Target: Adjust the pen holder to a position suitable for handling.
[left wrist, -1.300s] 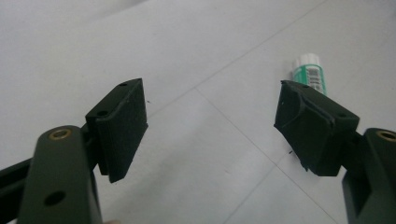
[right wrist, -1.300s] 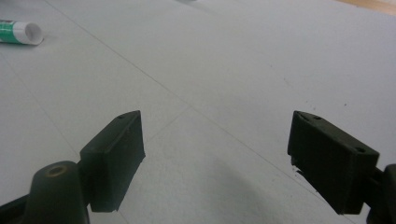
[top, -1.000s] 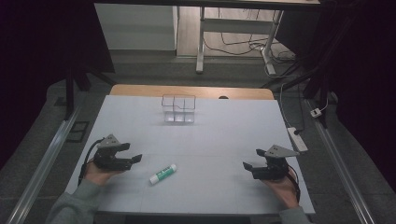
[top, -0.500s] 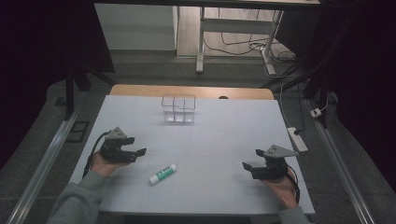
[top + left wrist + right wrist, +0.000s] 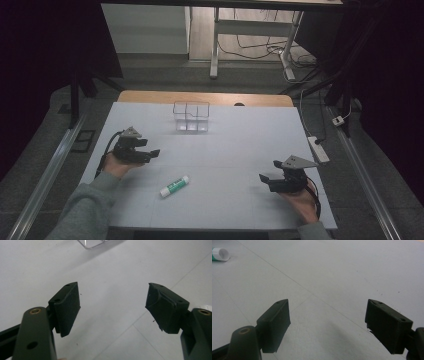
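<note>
White tabletop under dim light, clear box at 12 o'clock. Glue stick at 7 o'clock, lying flat, near left tongs, well apart from right tongs. Both tongs spread apart, empty.

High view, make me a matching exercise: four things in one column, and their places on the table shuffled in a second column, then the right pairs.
Things:
1. glue stick
2. clear box
3. left tongs
4. right tongs

Places:
A. far middle of the white table
B. near right, open over bare surface
C. near middle, lying flat
D. left side, open, above the table

Pairs: 1-C, 2-A, 3-D, 4-B
</note>
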`<state>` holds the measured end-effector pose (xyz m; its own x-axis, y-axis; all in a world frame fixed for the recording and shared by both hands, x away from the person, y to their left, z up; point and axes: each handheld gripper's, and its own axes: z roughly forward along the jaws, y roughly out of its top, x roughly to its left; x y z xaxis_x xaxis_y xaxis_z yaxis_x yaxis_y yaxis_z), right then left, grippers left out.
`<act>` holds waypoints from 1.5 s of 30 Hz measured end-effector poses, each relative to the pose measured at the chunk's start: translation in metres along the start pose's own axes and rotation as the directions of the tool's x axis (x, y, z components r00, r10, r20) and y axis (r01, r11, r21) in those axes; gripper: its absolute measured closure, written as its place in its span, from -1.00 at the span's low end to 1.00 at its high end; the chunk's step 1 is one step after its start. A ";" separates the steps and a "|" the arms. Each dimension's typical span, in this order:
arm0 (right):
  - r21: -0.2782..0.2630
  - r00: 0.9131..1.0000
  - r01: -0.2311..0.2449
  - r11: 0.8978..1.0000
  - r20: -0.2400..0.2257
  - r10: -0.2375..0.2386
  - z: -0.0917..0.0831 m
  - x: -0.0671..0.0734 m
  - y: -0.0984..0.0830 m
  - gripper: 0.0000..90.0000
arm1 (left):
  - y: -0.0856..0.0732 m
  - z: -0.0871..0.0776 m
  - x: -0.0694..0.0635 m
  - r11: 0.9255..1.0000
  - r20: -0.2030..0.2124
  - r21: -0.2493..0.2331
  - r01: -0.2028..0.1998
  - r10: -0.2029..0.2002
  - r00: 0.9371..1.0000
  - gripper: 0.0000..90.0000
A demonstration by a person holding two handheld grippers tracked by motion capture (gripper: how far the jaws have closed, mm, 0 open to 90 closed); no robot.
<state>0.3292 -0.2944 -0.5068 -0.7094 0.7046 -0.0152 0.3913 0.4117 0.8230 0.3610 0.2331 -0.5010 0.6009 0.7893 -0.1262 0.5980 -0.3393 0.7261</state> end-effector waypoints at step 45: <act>0.007 1.000 -0.011 1.000 0.004 0.011 -0.001 -0.001 -0.004 -0.55 | 0.076 0.068 0.048 1.000 -0.046 0.013 0.028 -0.028 0.999 0.84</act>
<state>0.3278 -0.2974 -0.5095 -0.7029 0.7112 -0.0086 0.4028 0.4080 0.8193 0.4710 0.2106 -0.4980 0.5591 0.8211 -0.1151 0.6216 -0.3232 0.7136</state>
